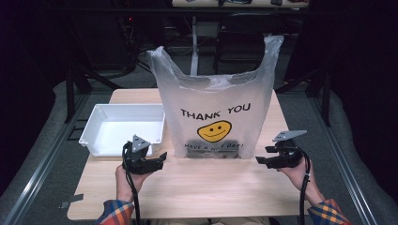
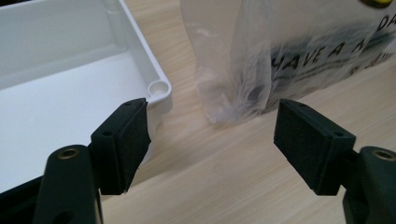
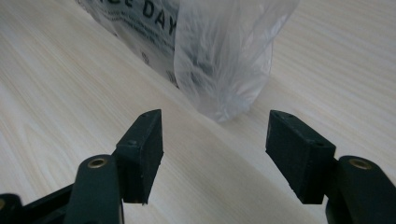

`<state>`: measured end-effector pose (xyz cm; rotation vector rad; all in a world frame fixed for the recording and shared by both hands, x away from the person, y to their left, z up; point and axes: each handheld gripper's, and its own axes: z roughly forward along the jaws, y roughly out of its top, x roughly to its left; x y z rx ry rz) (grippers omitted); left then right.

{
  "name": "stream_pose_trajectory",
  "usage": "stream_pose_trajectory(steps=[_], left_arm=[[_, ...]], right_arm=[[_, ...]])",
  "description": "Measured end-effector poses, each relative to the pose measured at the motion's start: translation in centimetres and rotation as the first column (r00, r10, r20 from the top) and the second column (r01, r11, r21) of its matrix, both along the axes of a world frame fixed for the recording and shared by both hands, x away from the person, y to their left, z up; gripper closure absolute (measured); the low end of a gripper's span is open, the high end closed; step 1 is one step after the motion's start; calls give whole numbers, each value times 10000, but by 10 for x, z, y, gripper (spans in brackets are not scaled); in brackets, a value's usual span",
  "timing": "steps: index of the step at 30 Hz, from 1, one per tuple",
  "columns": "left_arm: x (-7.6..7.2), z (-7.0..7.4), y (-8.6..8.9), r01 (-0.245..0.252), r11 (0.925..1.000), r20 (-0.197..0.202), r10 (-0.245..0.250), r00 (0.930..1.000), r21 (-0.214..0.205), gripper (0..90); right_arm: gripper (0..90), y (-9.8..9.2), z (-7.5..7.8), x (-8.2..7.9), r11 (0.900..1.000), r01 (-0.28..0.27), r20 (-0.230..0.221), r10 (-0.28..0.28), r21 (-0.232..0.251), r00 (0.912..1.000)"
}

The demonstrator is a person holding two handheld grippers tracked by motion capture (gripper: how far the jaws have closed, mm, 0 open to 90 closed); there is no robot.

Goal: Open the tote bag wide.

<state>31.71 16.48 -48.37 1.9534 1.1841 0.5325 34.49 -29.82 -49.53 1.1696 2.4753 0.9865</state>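
Plastic bag (image 1: 216, 112) upright at the middle of the wooden table (image 1: 197, 187), handles up, something dark lying inside at the bottom, too blurred through the film to identify. White bin (image 1: 119, 126) just beside the bag's left edge, apparently not touching. Left gripper (image 1: 162, 157) near the bag's lower left corner, jaws spread with nothing between them; right gripper (image 1: 261, 160) near the lower right corner, jaws likewise spread and empty. Both apart from the film, aimed at the bottom corners. Likely risks: thin film slipping out of a shallow pinch, or crumpling and tearing under a hard one; bag toppling or sliding across the smooth tabletop if pulled from one side alone; left jaws catching the bin's rim (image 2: 159, 88) instead of the corner. Printed on the bag: "THANK YOU" above a yellow smiley face, then "HAVE A N… DAY!" with the middle word partly obscured.
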Motion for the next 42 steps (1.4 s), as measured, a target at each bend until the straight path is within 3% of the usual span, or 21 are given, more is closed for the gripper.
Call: stream_pose_trajectory(steps=[5, 11, 12, 14, 15, 17, 20, 25, 32, 42], left_arm=[[12, 5, -5, 243, 9977, 128, -235, 9996, -634, 290], [23, 2, -15, 473, 9959, 238, -456, 9987, -775, 368], [24, 2, -16, 517, 9959, 213, -503, 9985, -746, 433], [28, 0, -19, 603, 9957, 229, -588, 9980, -710, 457], [30, -2, -22, 705, 9949, 217, -691, 9974, -726, 533], [31, -4, -24, 770, 9949, 191, -759, 9969, -654, 556], [36, -10, -30, 910, 9940, -25, -913, 9958, -601, 708], [41, -16, -37, 1092, 9931, -295, -1105, 9934, -423, 794], [43, -23, -42, 1208, 9924, -569, -1219, 9909, -214, 872], [44, -34, -45, 1289, 9917, -1071, -1283, 9859, -15, 871]], right_arm=[[331, 7, 12, 9, 9981, -23, 421, -3, 623, 9991], [361, 16, 15, 18, 9972, -144, 524, 105, 740, 9986], [434, 19, 13, 21, 9971, -53, 485, 17, 759, 9988], [478, 20, 13, 23, 9973, -64, 473, 29, 726, 9989], [578, 21, 12, 25, 9971, 100, 344, -126, 749, 9993], [625, 22, 11, 27, 9968, 83, 343, -111, 796, 9994], [801, 23, 8, 31, 9970, 235, 386, -264, 738, 9989], [887, 24, 6, 32, 9962, 219, 280, -243, 840, 9993], [900, 25, 3, 30, 9964, 129, 161, -143, 839, 9998], [900, 25, -4, 31, 9977, 129, -48, -126, 664, 9999]])
